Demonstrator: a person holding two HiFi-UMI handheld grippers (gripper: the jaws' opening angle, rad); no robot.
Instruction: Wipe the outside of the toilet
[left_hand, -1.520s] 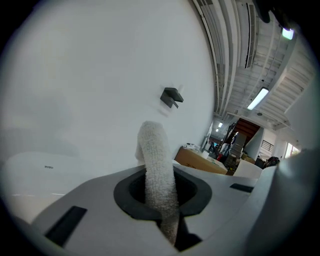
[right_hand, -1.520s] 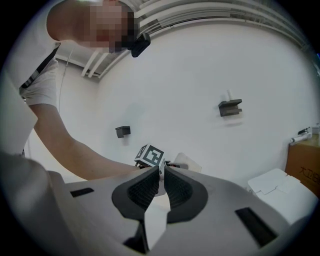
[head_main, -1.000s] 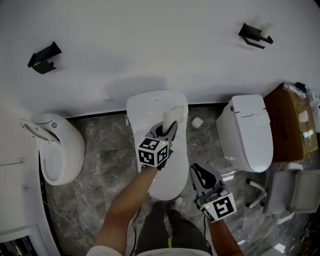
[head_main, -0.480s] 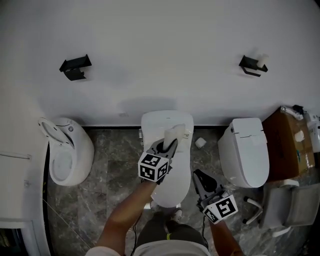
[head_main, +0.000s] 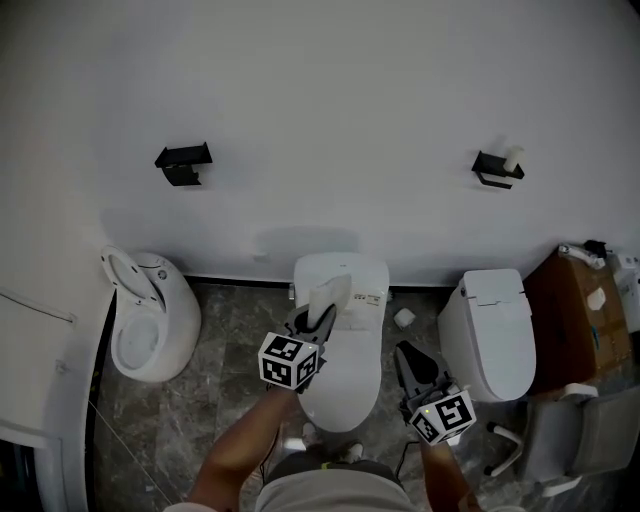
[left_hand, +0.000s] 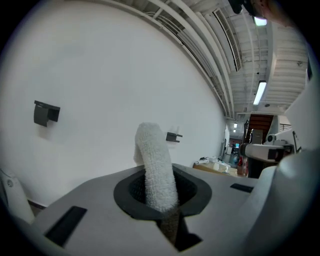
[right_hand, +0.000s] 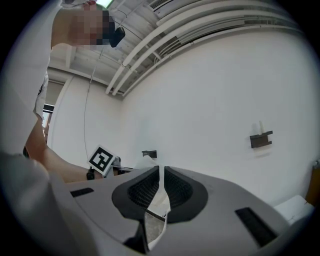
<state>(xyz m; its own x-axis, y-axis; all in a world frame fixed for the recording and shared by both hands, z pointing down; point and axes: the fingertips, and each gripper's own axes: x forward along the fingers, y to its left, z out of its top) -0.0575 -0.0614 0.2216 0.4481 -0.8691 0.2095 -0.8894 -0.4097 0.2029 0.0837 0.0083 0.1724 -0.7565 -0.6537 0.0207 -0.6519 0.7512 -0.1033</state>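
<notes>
The white toilet (head_main: 345, 372) stands against the wall in the middle of the head view, lid down. My left gripper (head_main: 316, 318) hovers over the back half of the lid, shut on a white terry cloth (head_main: 328, 297) that sticks up past the jaws. In the left gripper view the cloth (left_hand: 155, 167) rises from between the jaws of the left gripper (left_hand: 161, 199), which faces the white wall. My right gripper (head_main: 409, 364) is to the right of the toilet bowl, jaws together and holding nothing. The right gripper (right_hand: 161, 189) looks level toward the wall.
A second white toilet (head_main: 492, 335) stands to the right and an open white fixture (head_main: 150, 315) to the left. A paper roll (head_main: 404, 318) lies on the marble floor between the toilets. Black wall brackets (head_main: 183, 162) (head_main: 497, 167) hang above. A cardboard box (head_main: 578, 300) and a chair (head_main: 575, 432) are at the far right.
The head view has drawn back and tilted up, so the toilet looks smaller and lower. The left gripper, still holding the cloth, and the right gripper keep much the same places beside the toilet.
</notes>
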